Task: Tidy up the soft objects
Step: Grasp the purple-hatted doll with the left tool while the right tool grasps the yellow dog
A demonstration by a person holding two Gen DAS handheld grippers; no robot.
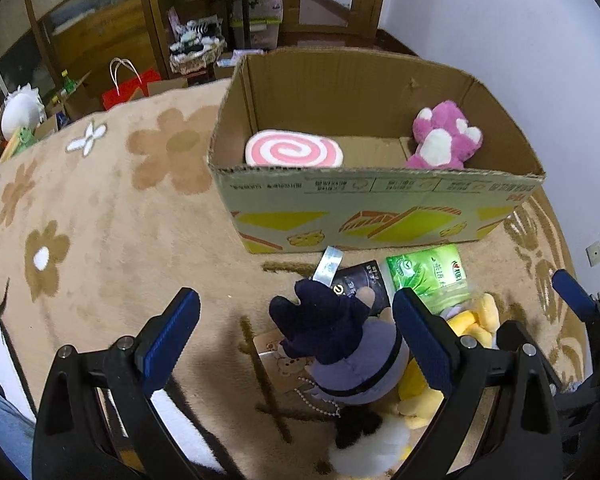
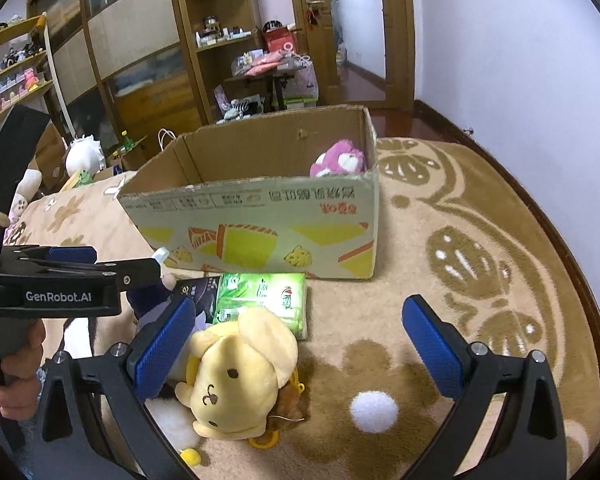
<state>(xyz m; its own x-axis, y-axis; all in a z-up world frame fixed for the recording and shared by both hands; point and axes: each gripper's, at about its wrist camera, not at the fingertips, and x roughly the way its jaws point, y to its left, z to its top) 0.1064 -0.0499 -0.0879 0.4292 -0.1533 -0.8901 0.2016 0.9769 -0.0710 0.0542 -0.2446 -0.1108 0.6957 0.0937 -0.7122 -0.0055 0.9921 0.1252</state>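
My left gripper [image 1: 300, 324] is open over the rug, its fingers on either side of a purple and navy plush toy [image 1: 340, 344] without closing on it. A yellow dog plush [image 2: 236, 376] lies beside that toy. My right gripper [image 2: 300, 344] is open above the dog, its left pad close to the dog's head. An open cardboard box [image 1: 380, 200] stands just beyond, holding a pink swirl cushion [image 1: 294, 150] and a pink bear plush [image 1: 444, 140]. In the right wrist view the box [image 2: 260, 208] shows only the pink bear [image 2: 340, 160].
A green tissue pack [image 2: 264, 296] and a black packet [image 1: 364, 280] lie between the toys and the box. A small flat card [image 1: 276, 352] sits under the purple toy. The flowered beige rug [image 1: 120, 220] extends left. Shelves, a red bag [image 1: 132, 88] and clutter stand behind.
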